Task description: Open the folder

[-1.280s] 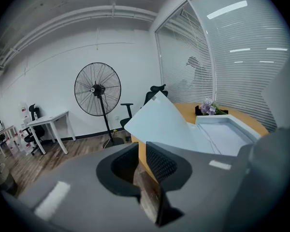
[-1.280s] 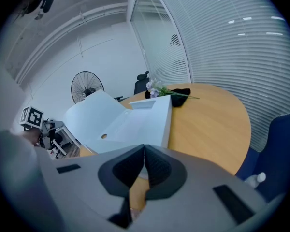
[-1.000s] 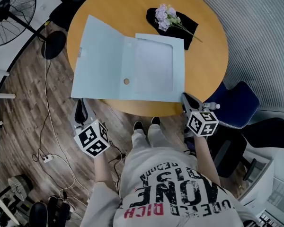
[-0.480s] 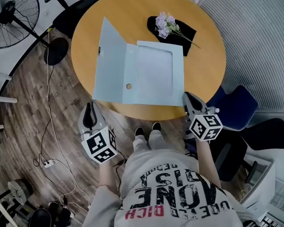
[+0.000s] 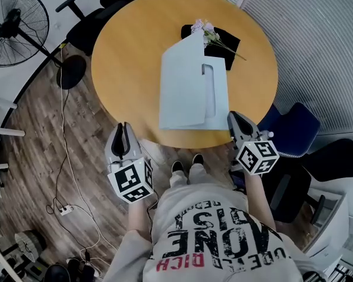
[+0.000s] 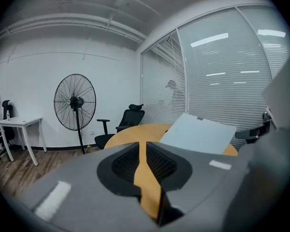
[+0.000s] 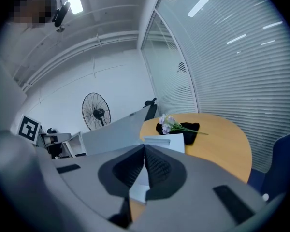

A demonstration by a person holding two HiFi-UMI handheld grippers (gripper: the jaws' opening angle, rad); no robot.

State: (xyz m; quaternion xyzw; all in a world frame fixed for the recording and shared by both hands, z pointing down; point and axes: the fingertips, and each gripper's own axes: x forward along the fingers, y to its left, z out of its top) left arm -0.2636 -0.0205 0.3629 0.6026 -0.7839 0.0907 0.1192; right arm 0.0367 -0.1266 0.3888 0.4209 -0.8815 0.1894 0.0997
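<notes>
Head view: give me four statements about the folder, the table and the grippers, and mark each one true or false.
1. The folder lies flat with its cover fully open. False: the cover stands raised partway over it.
2. Flowers lie on a black cloth. True.
3. The left gripper grips the folder's edge. False: it is off the table, apart from the folder, and holds nothing.
4. A standing fan is on the floor to the table's left. True.
</notes>
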